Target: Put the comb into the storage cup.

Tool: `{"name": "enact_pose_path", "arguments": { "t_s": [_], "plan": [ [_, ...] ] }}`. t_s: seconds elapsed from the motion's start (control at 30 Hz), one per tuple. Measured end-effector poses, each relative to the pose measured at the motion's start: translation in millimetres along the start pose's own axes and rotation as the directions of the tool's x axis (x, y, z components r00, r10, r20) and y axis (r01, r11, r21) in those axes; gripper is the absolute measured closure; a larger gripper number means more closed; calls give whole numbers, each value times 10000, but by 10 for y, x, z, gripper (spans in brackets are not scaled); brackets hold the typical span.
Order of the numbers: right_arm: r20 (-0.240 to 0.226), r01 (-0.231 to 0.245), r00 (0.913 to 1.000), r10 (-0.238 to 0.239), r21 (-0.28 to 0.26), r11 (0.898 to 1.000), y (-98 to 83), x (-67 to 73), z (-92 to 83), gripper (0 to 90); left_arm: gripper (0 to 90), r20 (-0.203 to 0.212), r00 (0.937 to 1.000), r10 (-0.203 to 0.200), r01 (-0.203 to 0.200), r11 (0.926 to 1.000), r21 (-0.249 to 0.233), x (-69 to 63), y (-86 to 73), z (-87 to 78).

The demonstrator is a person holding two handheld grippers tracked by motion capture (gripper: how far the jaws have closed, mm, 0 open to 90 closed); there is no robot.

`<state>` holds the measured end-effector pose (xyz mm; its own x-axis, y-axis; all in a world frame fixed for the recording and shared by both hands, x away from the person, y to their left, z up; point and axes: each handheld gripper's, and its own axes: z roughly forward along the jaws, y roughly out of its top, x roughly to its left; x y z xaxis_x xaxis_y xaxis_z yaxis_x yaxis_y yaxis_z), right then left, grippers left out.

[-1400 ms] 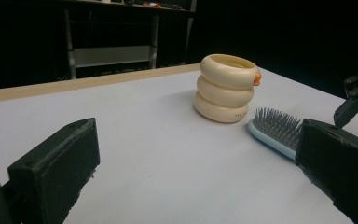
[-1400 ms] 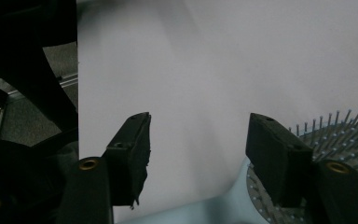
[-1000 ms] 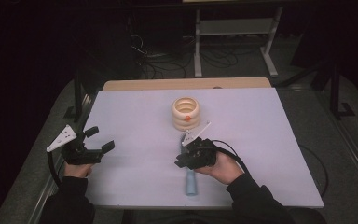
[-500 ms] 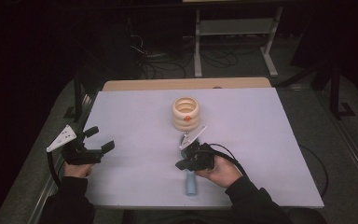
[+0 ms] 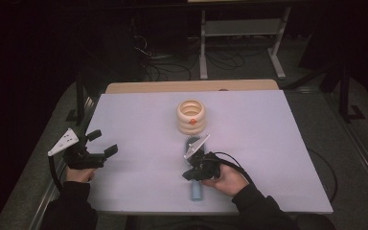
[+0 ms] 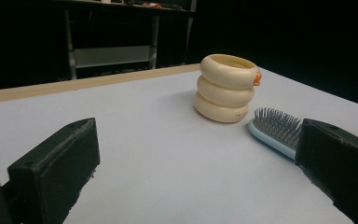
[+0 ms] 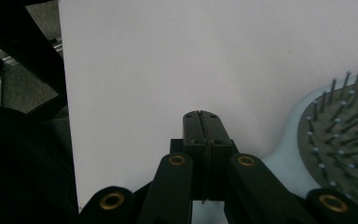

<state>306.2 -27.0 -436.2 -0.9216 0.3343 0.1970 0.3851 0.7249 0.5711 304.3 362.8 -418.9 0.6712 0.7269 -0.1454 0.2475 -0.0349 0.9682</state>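
Right hand-held gripper [image 7: 204,135] fully closed over hairbrush [image 7: 335,154] — apparently empty; left hand-held gripper [image 5: 100,143] agape, holding nothing.

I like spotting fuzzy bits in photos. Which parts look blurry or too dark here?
High view: the room behind the white table is nearly black. Left gripper view: the near black jaws are soft, while the cream ring stack and hairbrush look sharp. Right gripper view: the hairbrush's bristles at the edge are slightly blurred.
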Motion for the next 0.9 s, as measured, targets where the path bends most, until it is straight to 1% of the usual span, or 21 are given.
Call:
{"name": "enact_pose_path", "arguments": {
  "t_s": [0.1,0.23,0.3,0.47,0.67,0.9],
  "plan": [
    [-74,70,9999,-69,141,9999,-8,21,29,886,0,7,10000,-12,12,10000,-2,0,0,1],
    [-150,215,9997,-207,569,9981,-29,54,75,886,0,-3,10000,-1,1,10000,-3,2,1,-1],
    [-106,297,9995,-290,764,9966,-37,74,89,887,0,-6,10000,-14,14,10000,-5,1,1,1],
    [-188,307,9994,-294,751,9967,-57,68,75,887,0,-1,10000,-12,12,10000,-7,0,1,0],
    [-126,305,9995,-295,961,9949,-91,48,54,887,0,44,10000,-25,25,10000,-26,-1,2,-3],
    [-62,155,9999,-150,1014,9947,-175,5,-20,887,0,40,10000,-32,32,10000,-29,2,2,-3]
  ]
}}
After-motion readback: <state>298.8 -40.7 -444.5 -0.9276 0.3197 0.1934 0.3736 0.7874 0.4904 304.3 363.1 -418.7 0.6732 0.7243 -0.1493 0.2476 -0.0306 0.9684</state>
